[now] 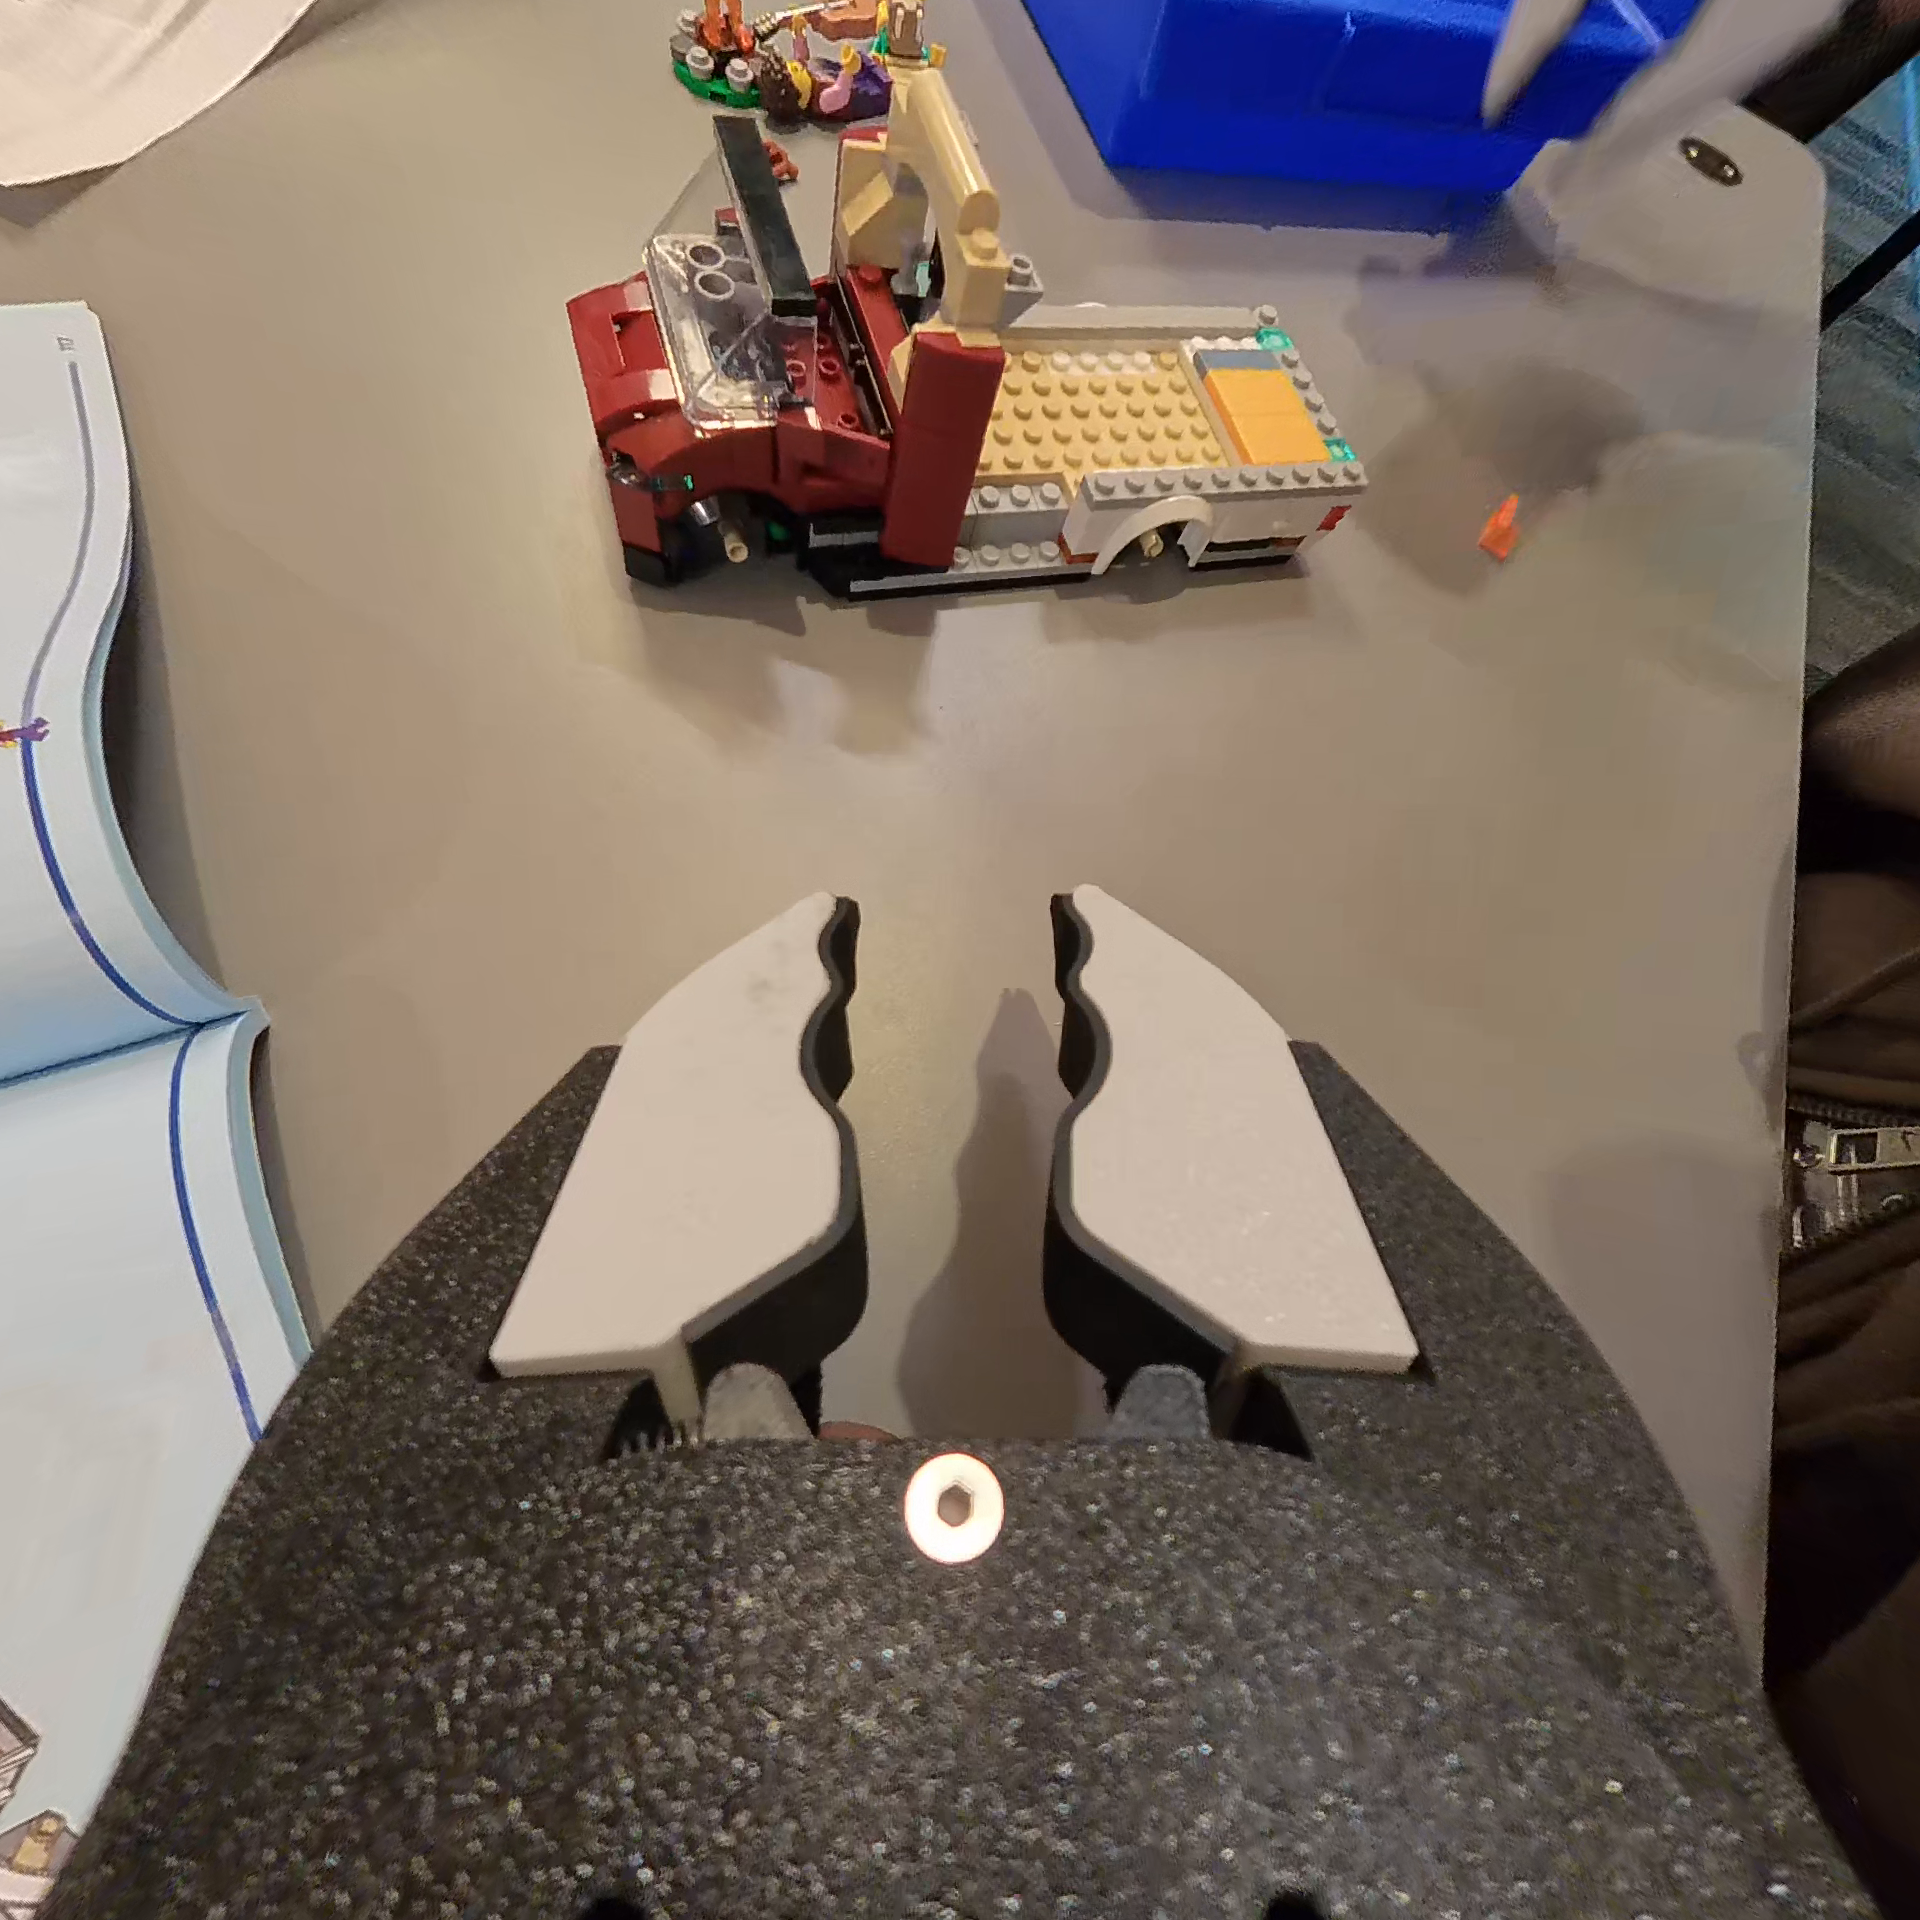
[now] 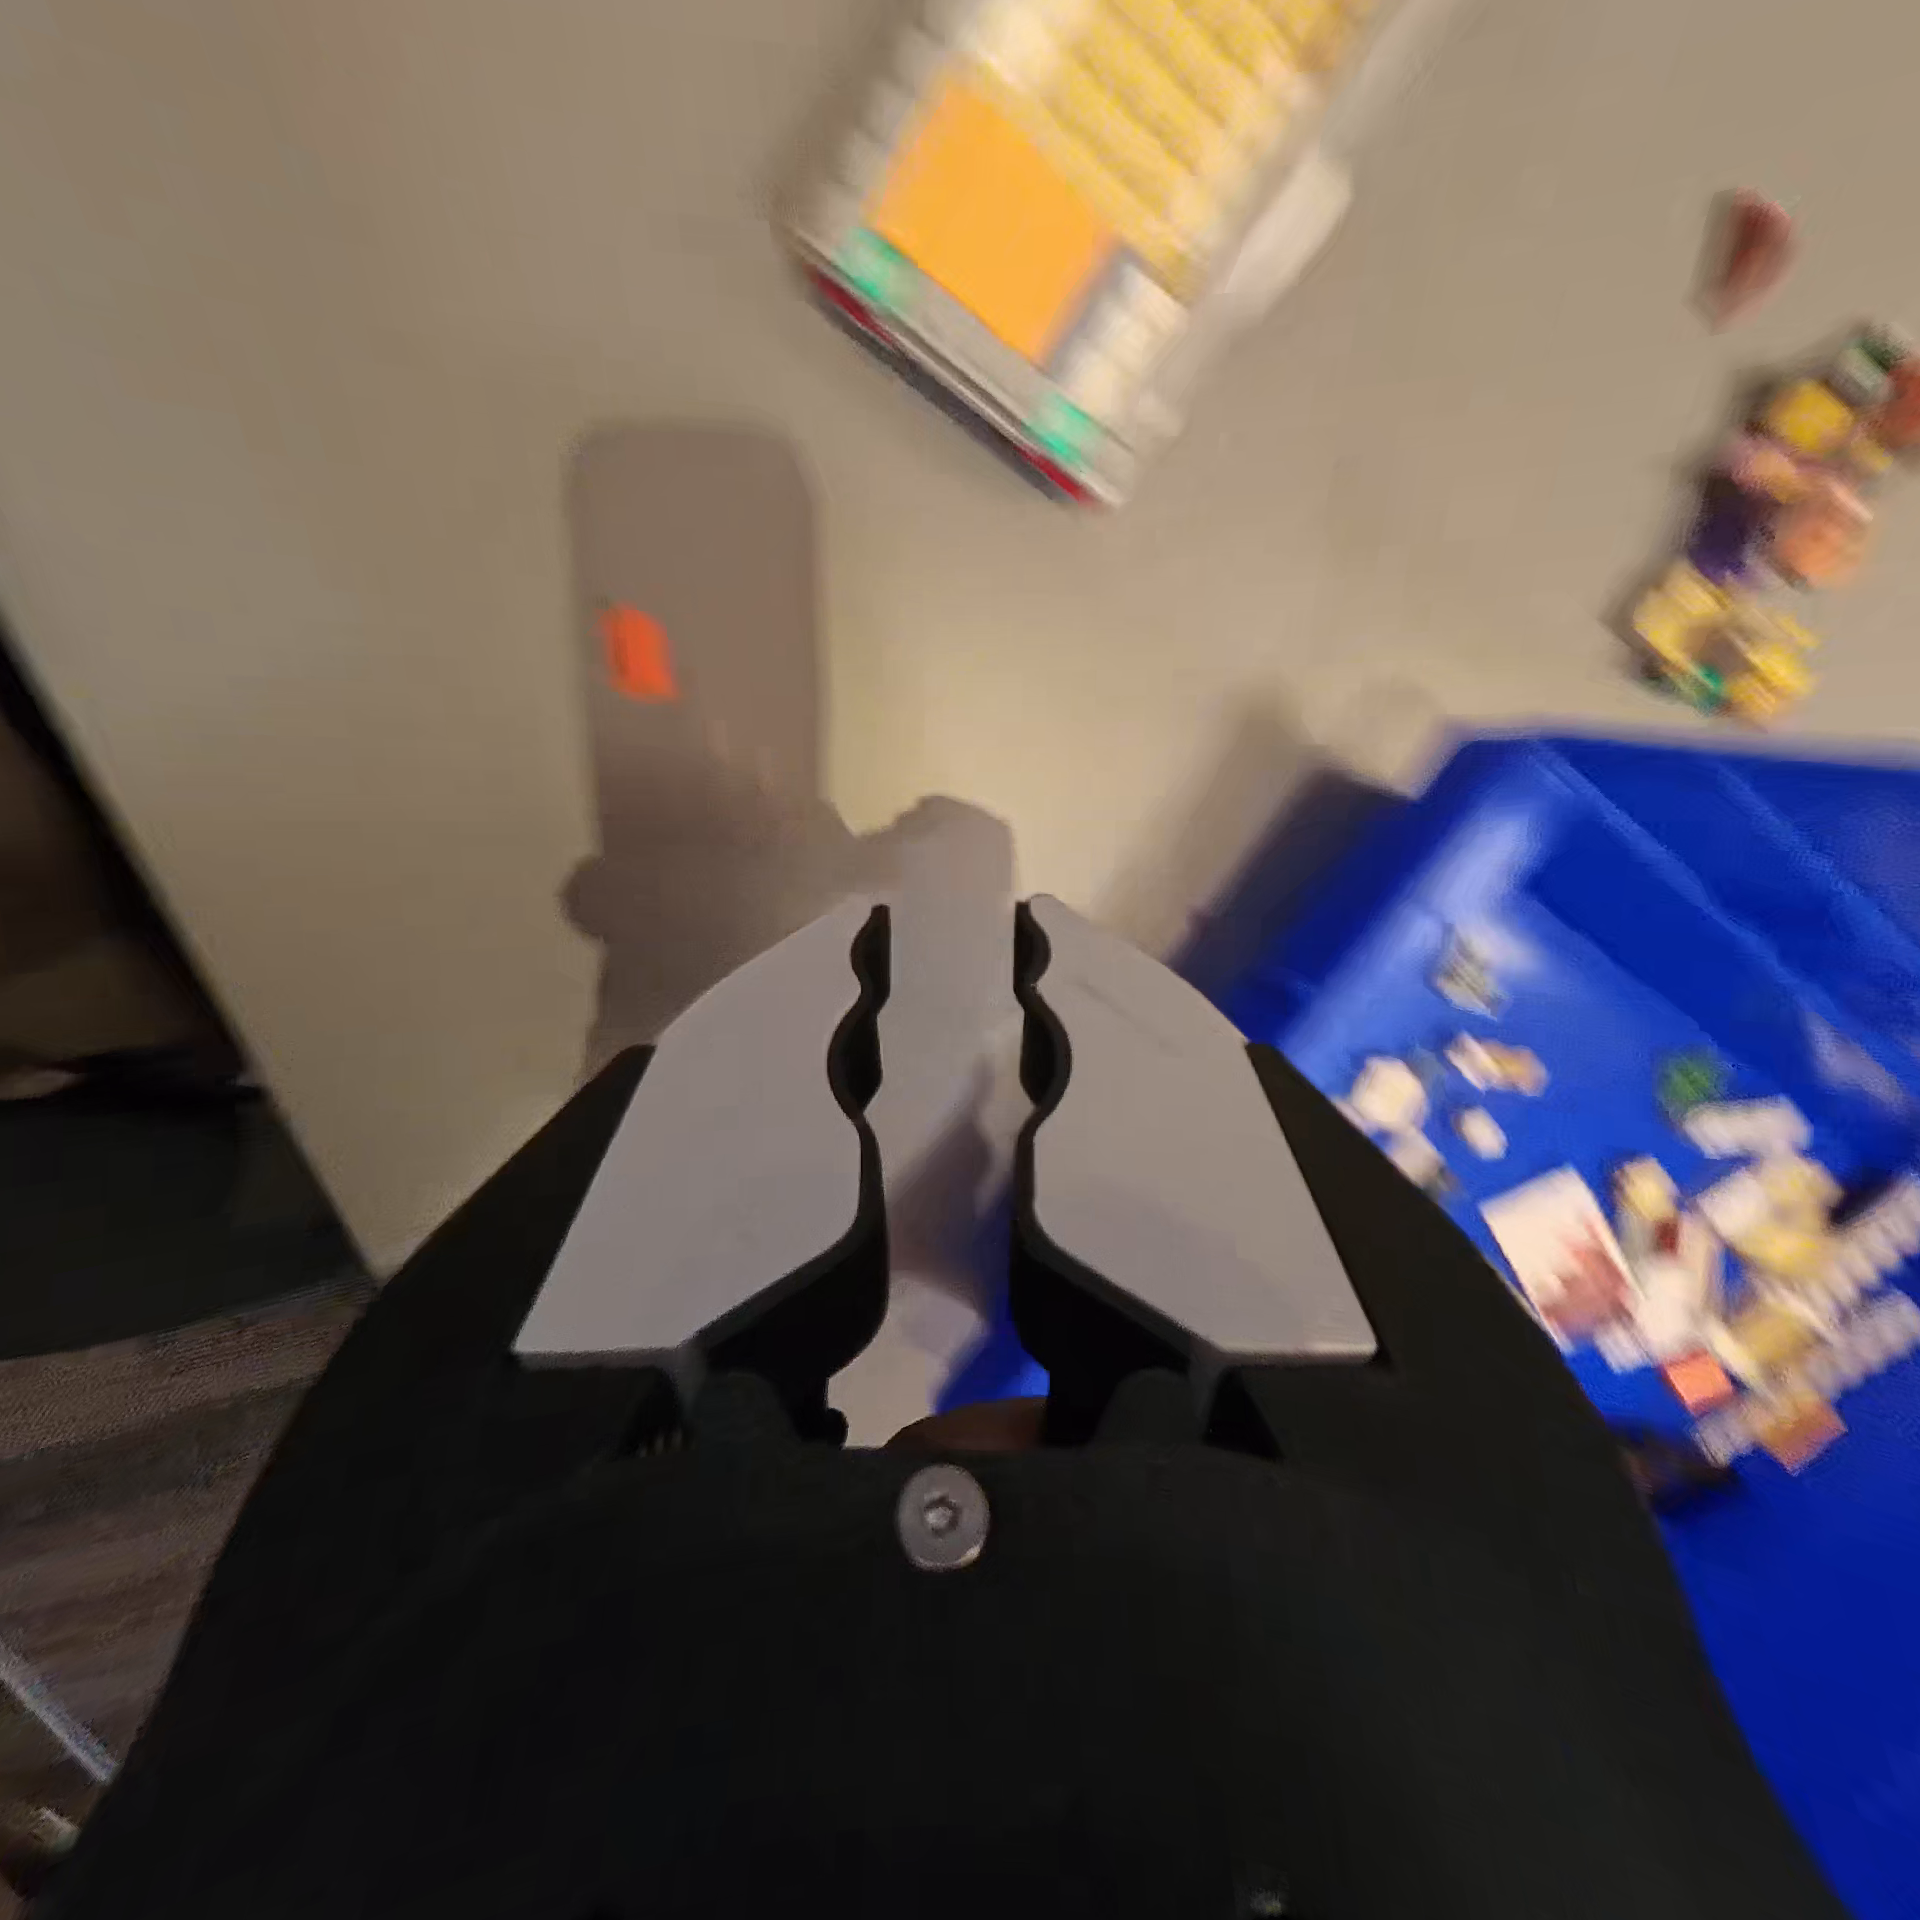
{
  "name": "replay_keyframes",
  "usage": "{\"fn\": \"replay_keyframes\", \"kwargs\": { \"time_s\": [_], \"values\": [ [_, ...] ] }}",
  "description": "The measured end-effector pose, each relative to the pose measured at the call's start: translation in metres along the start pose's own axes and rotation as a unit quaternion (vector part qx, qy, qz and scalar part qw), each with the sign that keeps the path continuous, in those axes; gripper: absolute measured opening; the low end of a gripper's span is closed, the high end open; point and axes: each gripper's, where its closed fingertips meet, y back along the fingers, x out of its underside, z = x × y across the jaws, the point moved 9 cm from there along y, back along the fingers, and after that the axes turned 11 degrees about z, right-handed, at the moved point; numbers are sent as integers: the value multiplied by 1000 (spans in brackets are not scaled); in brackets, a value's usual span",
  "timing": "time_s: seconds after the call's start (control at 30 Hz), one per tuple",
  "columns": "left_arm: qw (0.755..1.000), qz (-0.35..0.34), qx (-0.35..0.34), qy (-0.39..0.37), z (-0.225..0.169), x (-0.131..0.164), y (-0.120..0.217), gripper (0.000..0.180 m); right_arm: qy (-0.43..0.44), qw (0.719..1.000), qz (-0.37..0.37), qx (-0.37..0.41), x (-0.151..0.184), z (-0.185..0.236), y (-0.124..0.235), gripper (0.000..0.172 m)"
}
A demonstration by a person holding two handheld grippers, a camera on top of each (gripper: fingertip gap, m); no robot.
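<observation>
Left hand-held gripper point(image 1: 954, 914) hovers with jaws apart, empty, above the counter point(image 1: 416, 727); a brick truck point(image 1: 966, 416) sits well ahead. Right hand-held gripper point(image 2: 951, 920) is slightly apart, empty, with a small orange brick point(image 2: 636, 649) ahead-left and a blue bin point(image 2: 1662, 935) just right

Two downward wrist views, shared truck point(image 1: 966, 416)

No writing could be read in either view. The open booklet point(image 1: 114, 1039) at the left edge of the bench point(image 1: 1039, 779) bore a small mark near its page corner, too small to make out. The paper sheet point(image 1: 125, 73) at the far left showed only faint grey lines. Printed patches inside the blue bin point(image 2: 1558, 1195) were blurred beyond reading.
</observation>
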Motion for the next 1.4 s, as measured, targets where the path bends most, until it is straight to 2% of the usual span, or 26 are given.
{"fn": "replay_keyframes", "kwargs": {
  "time_s": [0.07,0.13,0.17,0.23,0.33,0.43,0.57,0.9,1.0,1.07,1.13,1.23,1.4],
  "values": [
    [1000,2,-1,-2,-1,0,0,37,-49,996,46,53,35,-40,13,21],
    [1000,4,-2,-6,-1,0,-1,37,-95,978,131,128,78,-89,19,16],
    [1000,5,-3,-7,-2,0,-1,37,-97,963,187,165,101,-114,20,16],
    [1000,6,-3,-7,-2,0,-1,37,-37,938,279,201,139,-155,15,18],
    [1000,1,-1,-3,-1,0,0,37,70,935,304,166,170,-192,-1,18],
    [1000,-5,5,2,0,0,1,37,103,932,331,104,185,-214,-17,19],
    [1000,-9,12,8,2,0,2,37,144,917,372,28,188,-217,-40,20],
    [1000,-9,20,7,3,-1,1,36,228,854,468,5,186,-217,-69,16],
    [1000,-9,18,5,2,-1,1,37,231,849,475,8,187,-219,-70,16],
    [1000,-6,17,0,1,-1,1,37,222,862,455,24,184,-221,-69,10],
    [1000,-5,16,-2,1,-1,0,37,190,896,402,26,175,-221,-67,5],
    [1000,-6,16,-1,1,-1,1,37,159,921,353,43,163,-224,-63,5],
    [1000,-7,17,0,1,-1,1,36,113,940,314,68,150,-234,-44,6]
  ]
}}
